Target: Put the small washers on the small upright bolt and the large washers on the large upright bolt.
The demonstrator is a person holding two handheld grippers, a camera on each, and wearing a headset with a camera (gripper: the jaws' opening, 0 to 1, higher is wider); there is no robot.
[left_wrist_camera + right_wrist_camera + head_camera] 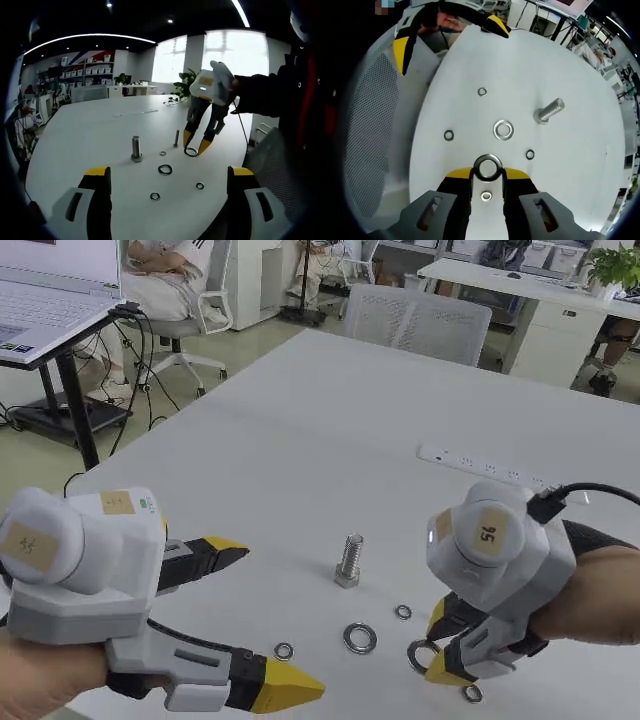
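The right claw (434,650) is clamped on the rim of a large washer (477,168), low over the white desk (330,420). The large upright bolt (348,562) stands near, ahead of it and towards the left claw (280,618), whose jaws are wide apart. The thin small upright bolt (176,138) stands just beside the right claw. Whether the washer has cleared the desk is hard to tell.

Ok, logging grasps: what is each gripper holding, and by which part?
The right gripper pinches a washer by opposite sides of its rim. The left gripper is open, holding nothing.
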